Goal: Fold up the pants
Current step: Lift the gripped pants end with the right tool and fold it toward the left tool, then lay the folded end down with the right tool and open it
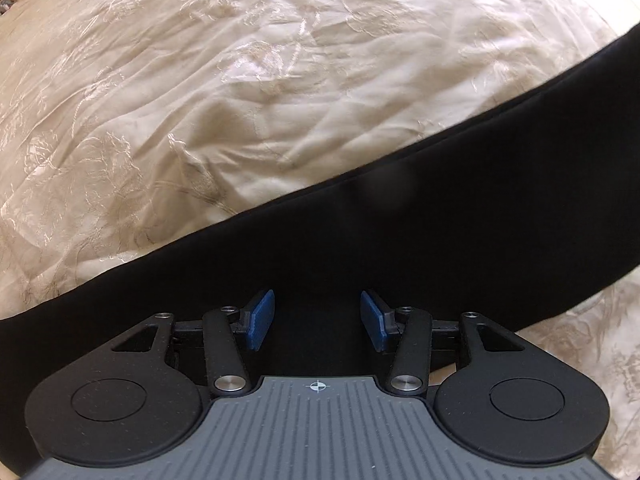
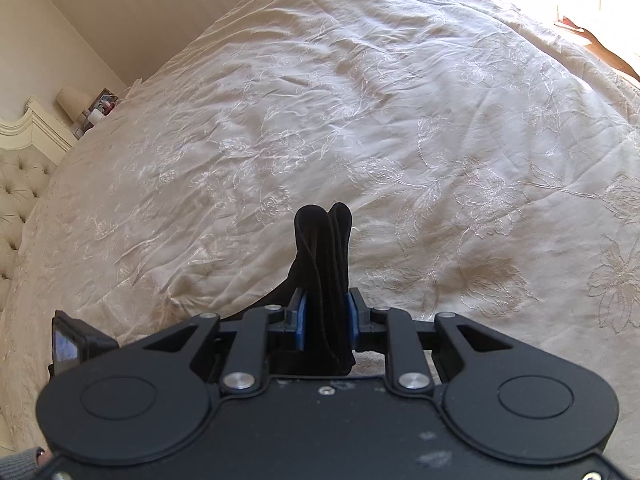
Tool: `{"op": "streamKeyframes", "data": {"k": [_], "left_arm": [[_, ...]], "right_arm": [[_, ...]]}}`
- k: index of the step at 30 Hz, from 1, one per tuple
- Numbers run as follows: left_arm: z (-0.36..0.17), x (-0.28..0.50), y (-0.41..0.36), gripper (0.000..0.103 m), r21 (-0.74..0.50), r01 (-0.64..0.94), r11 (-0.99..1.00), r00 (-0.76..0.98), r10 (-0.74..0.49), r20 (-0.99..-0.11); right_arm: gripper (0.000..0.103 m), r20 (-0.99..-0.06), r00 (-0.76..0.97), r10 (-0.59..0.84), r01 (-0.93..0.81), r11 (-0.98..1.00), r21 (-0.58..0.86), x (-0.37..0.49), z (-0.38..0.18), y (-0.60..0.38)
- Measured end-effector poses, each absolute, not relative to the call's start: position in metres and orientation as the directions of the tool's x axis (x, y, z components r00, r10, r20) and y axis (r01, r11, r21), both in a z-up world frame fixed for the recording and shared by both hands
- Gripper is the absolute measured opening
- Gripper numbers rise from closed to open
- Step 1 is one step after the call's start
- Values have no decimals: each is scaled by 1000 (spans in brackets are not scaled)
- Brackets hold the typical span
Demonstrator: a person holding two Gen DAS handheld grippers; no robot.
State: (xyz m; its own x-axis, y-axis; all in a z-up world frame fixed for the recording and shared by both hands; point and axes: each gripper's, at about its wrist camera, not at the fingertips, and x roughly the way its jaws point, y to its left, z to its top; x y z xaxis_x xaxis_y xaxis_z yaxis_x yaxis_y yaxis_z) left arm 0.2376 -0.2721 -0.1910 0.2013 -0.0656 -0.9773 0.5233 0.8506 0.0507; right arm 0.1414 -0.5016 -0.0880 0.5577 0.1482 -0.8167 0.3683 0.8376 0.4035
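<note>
Black pants (image 1: 400,240) lie as a long band slanting across the cream bedspread, from lower left to upper right in the left wrist view. My left gripper (image 1: 318,314) points down over this band. Its blue pads (image 1: 262,318) stand apart, and I see only the flat cloth below them. In the right wrist view my right gripper (image 2: 326,316) is shut on a bunched fold of the pants (image 2: 324,240). The fold sticks up past the fingertips, and more black cloth trails down to the left behind the gripper.
The embroidered cream bedspread (image 2: 360,120) fills both views and is wrinkled. A tufted headboard (image 2: 20,188) and a nightstand with a lamp (image 2: 74,100) are at the far left. Sunlit floor (image 2: 600,40) lies beyond the bed's right edge. A grey sleeve (image 2: 20,462) shows at bottom left.
</note>
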Motion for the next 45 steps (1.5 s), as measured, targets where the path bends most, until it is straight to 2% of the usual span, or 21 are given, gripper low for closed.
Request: {"op": "streamKeyframes", "data": {"k": [5, 12, 20, 26, 31, 36, 45], "left_arm": [[-156, 255, -229, 47, 72, 447, 892, 303, -75, -950], [-136, 257, -134, 47, 68, 369, 927, 335, -64, -940], [-134, 243, -27, 47, 67, 308, 949, 314, -34, -949], [-137, 242, 32, 47, 56, 282, 958, 304, -35, -952], [-136, 244, 50, 47, 32, 292, 956, 302, -61, -951], [-131, 245, 46, 47, -8, 316, 949, 308, -111, -945], [-126, 247, -11, 47, -101, 344, 933, 288, -208, -935]], "right_arm": [[21, -793, 592, 145, 304, 871, 386, 150, -55, -457], [22, -754, 615, 231, 192, 883, 428, 172, -31, -346], [21, -812, 519, 267, 142, 910, 390, 201, -89, -204], [23, -874, 456, 167, 130, 959, 252, 205, -138, -150], [32, -884, 444, 147, 127, 966, 224, 209, -148, -136], [32, -853, 483, 198, 111, 952, 284, 201, -131, -132], [32, -848, 505, 164, 170, 944, 283, 150, -100, -168]]}}
